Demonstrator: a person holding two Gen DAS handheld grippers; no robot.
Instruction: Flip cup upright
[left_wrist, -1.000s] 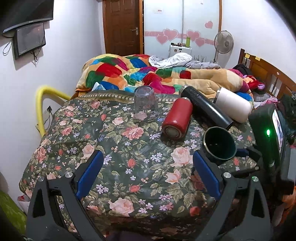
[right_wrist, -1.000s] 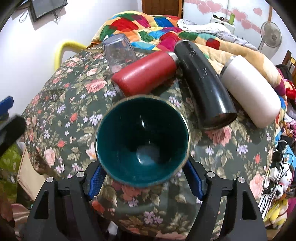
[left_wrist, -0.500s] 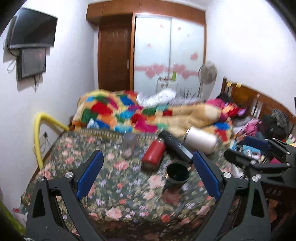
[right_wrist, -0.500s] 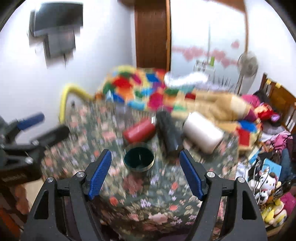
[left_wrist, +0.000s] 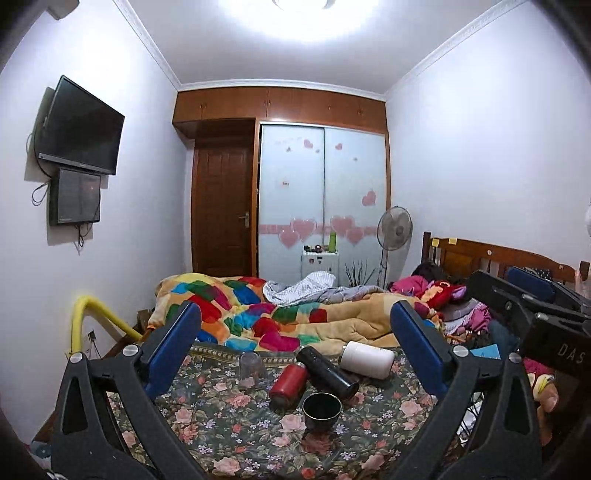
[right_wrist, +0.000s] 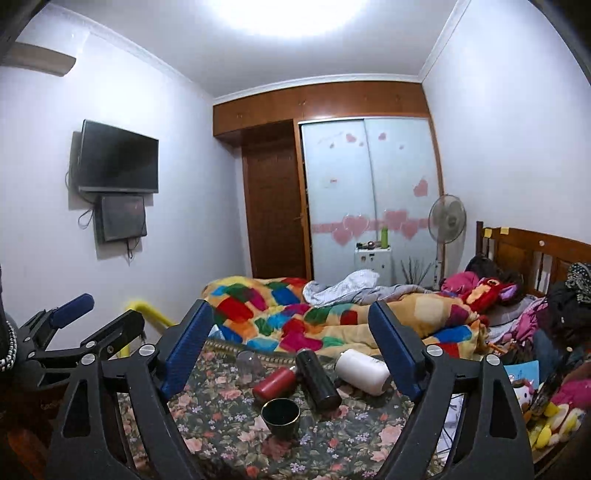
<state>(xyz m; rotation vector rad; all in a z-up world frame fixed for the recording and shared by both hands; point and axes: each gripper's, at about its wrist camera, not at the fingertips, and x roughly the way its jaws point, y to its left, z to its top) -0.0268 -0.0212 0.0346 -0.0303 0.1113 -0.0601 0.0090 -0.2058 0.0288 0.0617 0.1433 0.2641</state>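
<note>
A dark green cup (left_wrist: 321, 410) stands upright, mouth up, on the floral-covered table (left_wrist: 207, 417); it also shows in the right wrist view (right_wrist: 280, 418). My left gripper (left_wrist: 295, 354) is open and empty, pulled well back and above the table. My right gripper (right_wrist: 288, 350) is open and empty, also back from the table. The right gripper shows at the right edge of the left wrist view (left_wrist: 532, 295), and the left gripper at the left of the right wrist view (right_wrist: 85, 317).
Behind the cup lie a red bottle (left_wrist: 288, 384), a black bottle (left_wrist: 327, 373) and a white bottle (left_wrist: 367, 360). A clear glass (left_wrist: 251, 365) stands upside down at the back left. A bed with a colourful quilt (left_wrist: 258, 314) is beyond, a yellow rail (left_wrist: 92, 314) at left.
My right gripper let go of the green cup, which now stands upright on the table. Both grippers pulled back and up, far from the table.
</note>
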